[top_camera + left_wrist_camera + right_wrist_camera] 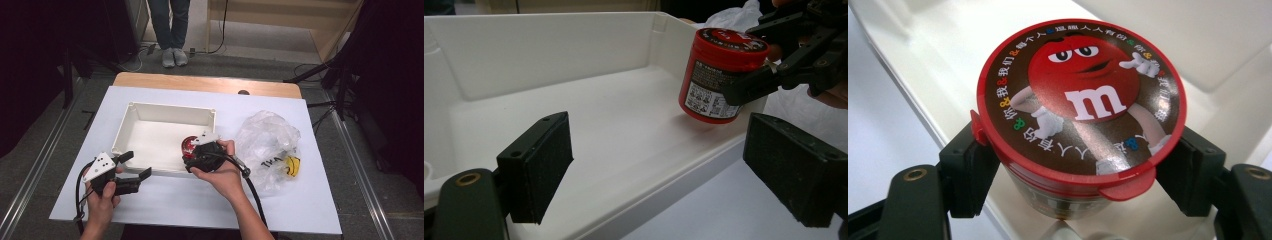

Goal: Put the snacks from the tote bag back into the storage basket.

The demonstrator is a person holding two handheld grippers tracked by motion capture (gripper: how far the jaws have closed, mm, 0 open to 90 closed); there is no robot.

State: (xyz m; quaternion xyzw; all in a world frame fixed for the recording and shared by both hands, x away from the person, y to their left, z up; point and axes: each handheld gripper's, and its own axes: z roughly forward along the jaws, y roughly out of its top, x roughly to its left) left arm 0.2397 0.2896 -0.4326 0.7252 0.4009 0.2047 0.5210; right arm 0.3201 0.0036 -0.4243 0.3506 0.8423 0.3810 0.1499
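Observation:
A red candy jar [189, 145] with a red lid showing a cartoon candy figure [1080, 100] is inside the white box [131, 120], by its front right corner. My right gripper [198, 150] is shut on the jar, one pad pressed on each side of it just under the lid [1080, 172]. In the left gripper view the jar [719, 75] leans slightly, low over the box floor; I cannot tell whether it touches. My left gripper [136, 165] stands open with nothing between its pads [664, 170], at the box's front left corner, straddling the front wall.
A crumpled clear plastic bag [267, 142] with a yellow smiley print lies right of the box on the white sheet [300, 210]. A wooden table edge [205, 82] runs along the back. A person's legs [170, 30] stand beyond the table.

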